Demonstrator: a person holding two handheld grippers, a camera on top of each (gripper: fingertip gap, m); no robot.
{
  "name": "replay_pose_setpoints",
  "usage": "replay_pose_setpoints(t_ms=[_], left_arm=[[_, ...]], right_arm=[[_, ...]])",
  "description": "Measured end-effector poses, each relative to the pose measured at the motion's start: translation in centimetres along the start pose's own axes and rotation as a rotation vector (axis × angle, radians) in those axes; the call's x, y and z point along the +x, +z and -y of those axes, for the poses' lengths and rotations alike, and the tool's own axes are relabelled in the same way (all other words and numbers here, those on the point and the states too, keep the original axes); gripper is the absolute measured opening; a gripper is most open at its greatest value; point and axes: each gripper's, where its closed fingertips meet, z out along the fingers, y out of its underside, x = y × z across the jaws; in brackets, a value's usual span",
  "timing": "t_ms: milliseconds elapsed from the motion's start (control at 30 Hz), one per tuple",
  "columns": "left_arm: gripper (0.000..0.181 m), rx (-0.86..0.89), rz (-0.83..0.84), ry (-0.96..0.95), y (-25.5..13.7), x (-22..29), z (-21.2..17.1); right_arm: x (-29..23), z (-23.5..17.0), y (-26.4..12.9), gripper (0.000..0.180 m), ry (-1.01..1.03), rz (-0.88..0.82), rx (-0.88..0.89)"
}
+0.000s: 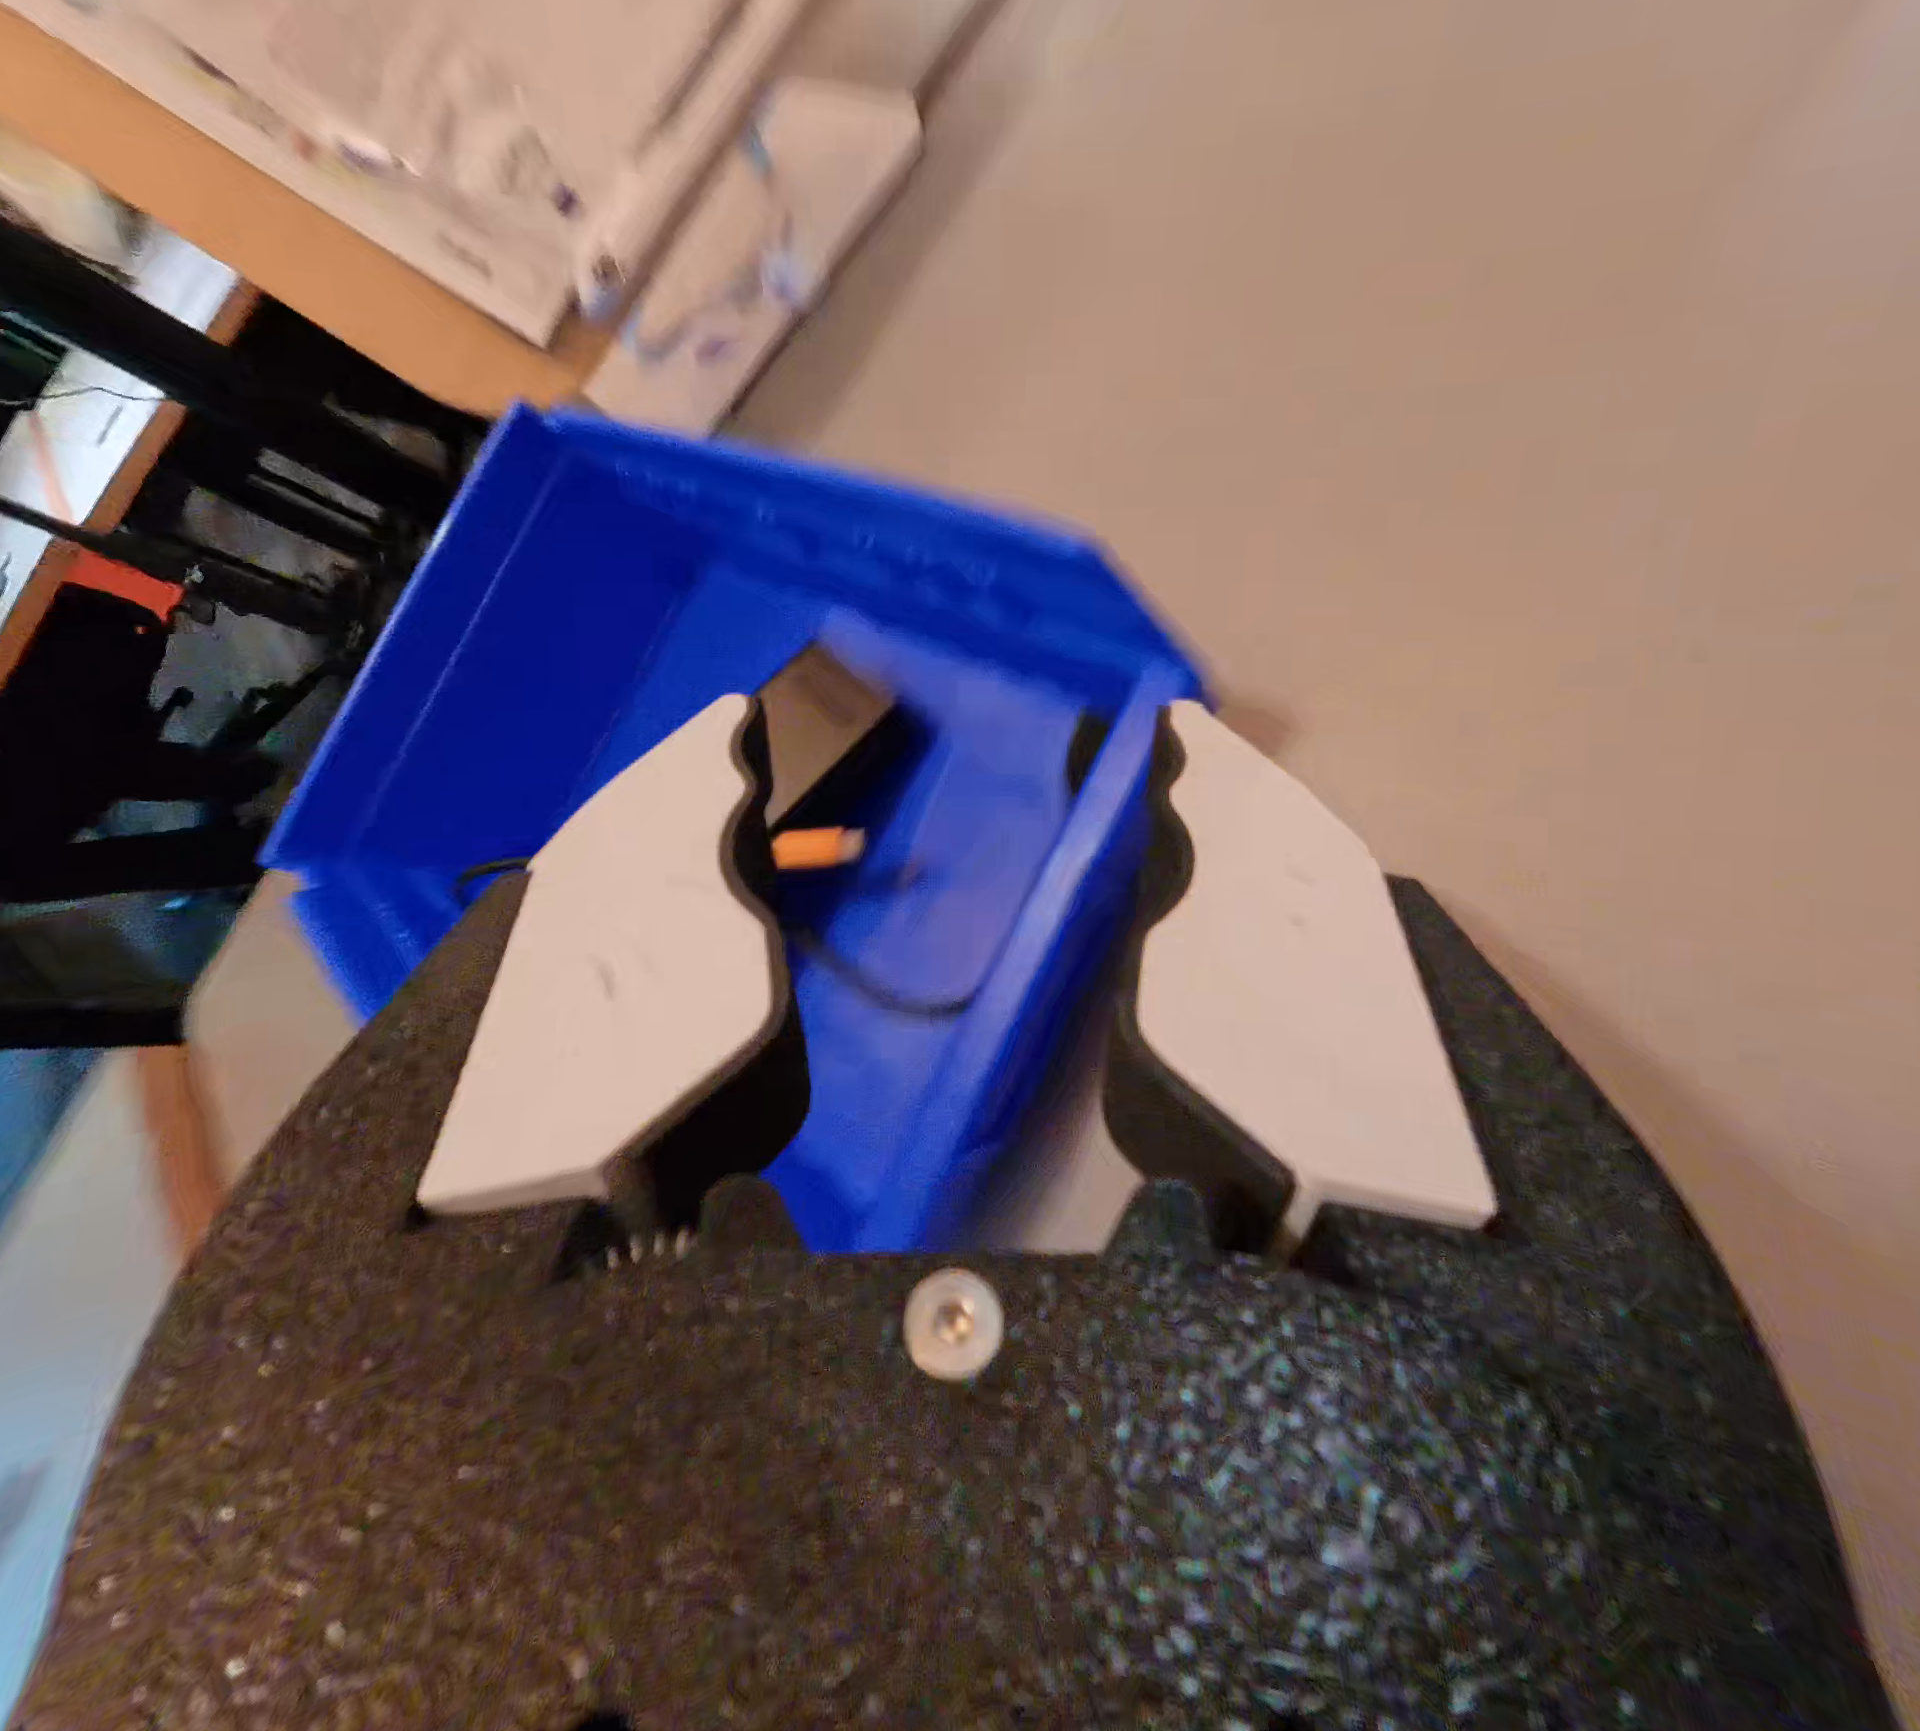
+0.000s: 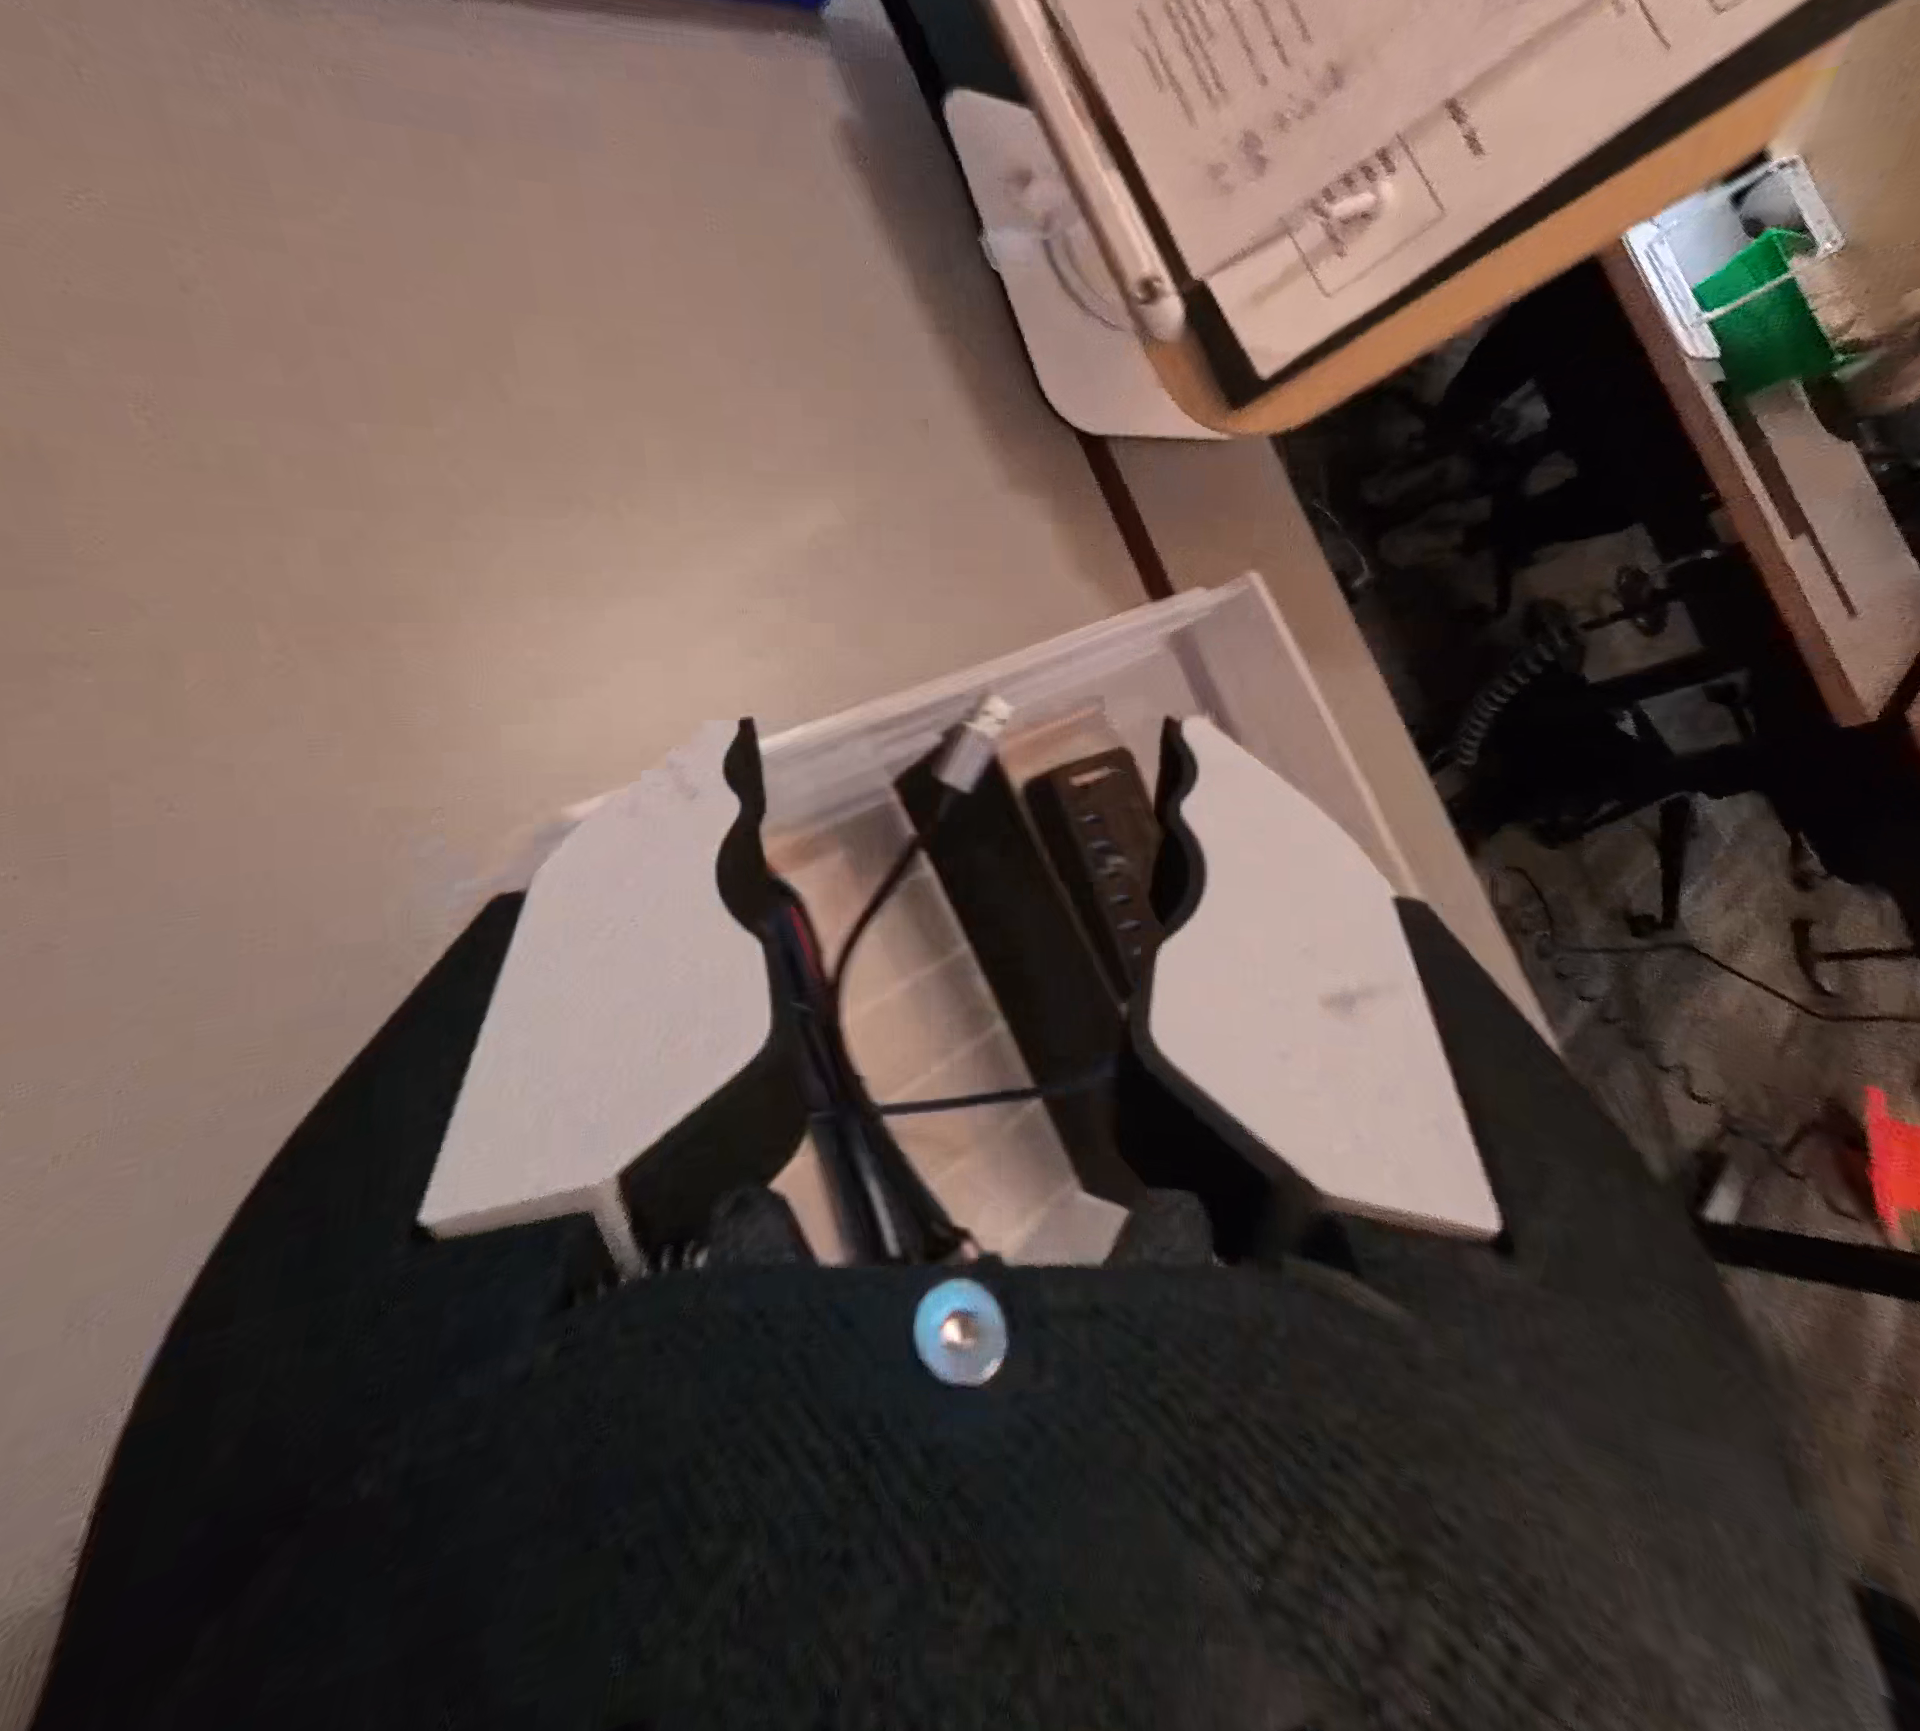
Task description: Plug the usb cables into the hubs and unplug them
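Plug (image 1: pixel 819 847), orange, light and stiff in the blue bin (image 1: pixel 582 642), I would pinch by its shell; my left claw (image 1: pixel 961 725) and right claw (image 2: pixel 961 736) gape wide, both empty.

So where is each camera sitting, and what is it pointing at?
Left wrist view: sits on the left claw, looking forward and down into a blue bin holding an orange plug; its own two open fingers show.
Right wrist view: sits on the right claw, looking down into a white tray with black hubs and a silver plug; its open fingers show.
Shared: the beige table and the blue bin.
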Motion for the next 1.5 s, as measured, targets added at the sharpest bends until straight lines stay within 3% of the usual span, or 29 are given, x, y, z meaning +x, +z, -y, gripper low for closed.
replay_pose_setpoints(t_ms=[33,167,300,467,700,833,1100,1333,1500], left_arm=[[0.07,-0.093,-0.034,0.081,0.2,-1.1,-1.1],[0.069,-0.412,-0.137,0.334,2.9,-6.1,-2.8],[0.068,-0.65,-0.252,0.424,7.6,-9.1,-4.3],[0.067,-0.748,-0.352,0.417,11.8,-9.4,-6.2],[0.071,-0.871,-0.458,0.406,11.2,-8.1,-8.7],[0.067,-1.034,-0.432,0.516,9.3,-9.7,-11.1],[0.061,-0.972,-0.41,0.598,10.7,-8.4,-12.0],[0.061,-0.897,-0.272,0.635,10.7,-8.7,-11.6],[0.061,-0.836,-0.184,0.667,9.1,-9.5,-9.1]], right_arm=[[-2.1,0.3,-0.2,0.072,0.015,0.021,0.046],[-8.6,2.1,0.2,0.071,0.079,0.114,0.199],[-11.4,2.9,1.1,0.072,0.1,0.147,0.25],[-12.0,1.7,1.0,0.075,0.092,0.128,0.194],[-11.8,-1.5,0.3,0.075,0.164,0.133,0.164],[-11.8,-2.2,0.0,0.076,0.168,0.127,0.157],[-11.7,-2.9,-0.1,0.074,0.153,0.11,0.128],[-11.8,-0.6,-0.4,0.076,0.226,0.143,0.259],[-12.3,0.5,-0.7,0.077,0.206,0.138,0.277]])
